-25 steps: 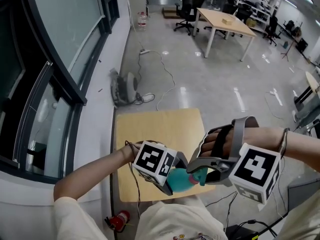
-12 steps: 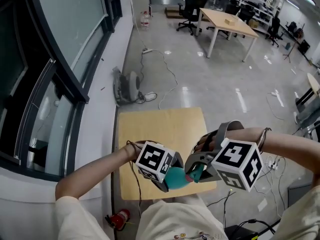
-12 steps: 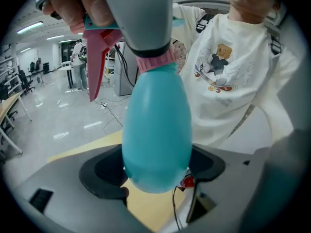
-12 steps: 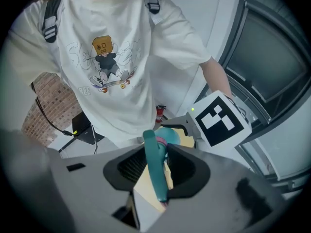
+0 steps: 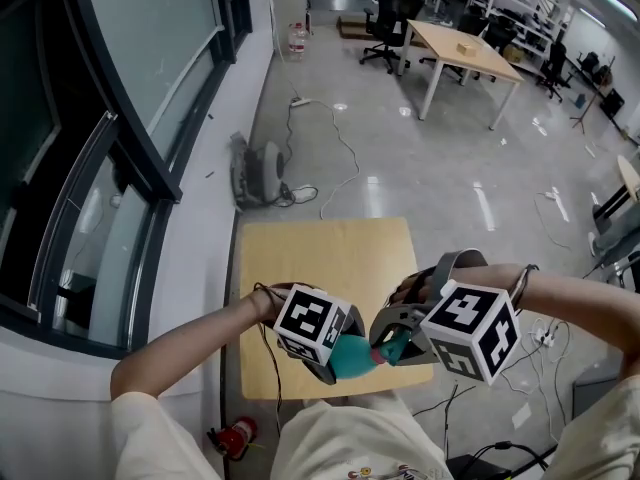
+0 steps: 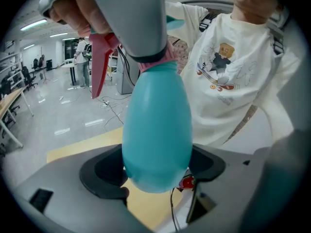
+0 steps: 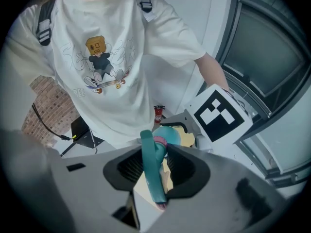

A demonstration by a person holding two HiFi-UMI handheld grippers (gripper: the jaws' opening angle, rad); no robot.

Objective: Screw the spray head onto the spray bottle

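Over the near edge of the small wooden table (image 5: 320,258) I hold a teal spray bottle (image 5: 350,358). My left gripper (image 5: 343,360) is shut on the bottle's rounded body (image 6: 155,130), one pad on each side. A teal spray head (image 7: 151,174) with a pink collar (image 7: 160,141) and pink trigger (image 6: 99,62) sits on the neck. My right gripper (image 5: 388,346) has just been closing and is now shut on the spray head, which lies between its pads (image 7: 183,168). In the left gripper view, the right gripper's grey jaw covers the top of the head.
A red fire extinguisher (image 5: 232,438) stands on the floor near the table's left corner. Glazed window frames (image 5: 110,168) run along the left. A round floor device (image 5: 262,168) and cables lie beyond the table. A desk (image 5: 465,48) and office chairs stand far back.
The right gripper has dropped, rolled, moved left toward the bottle, and its jaws have narrowed around the spray head. The left gripper has sunk slightly with the bottle.
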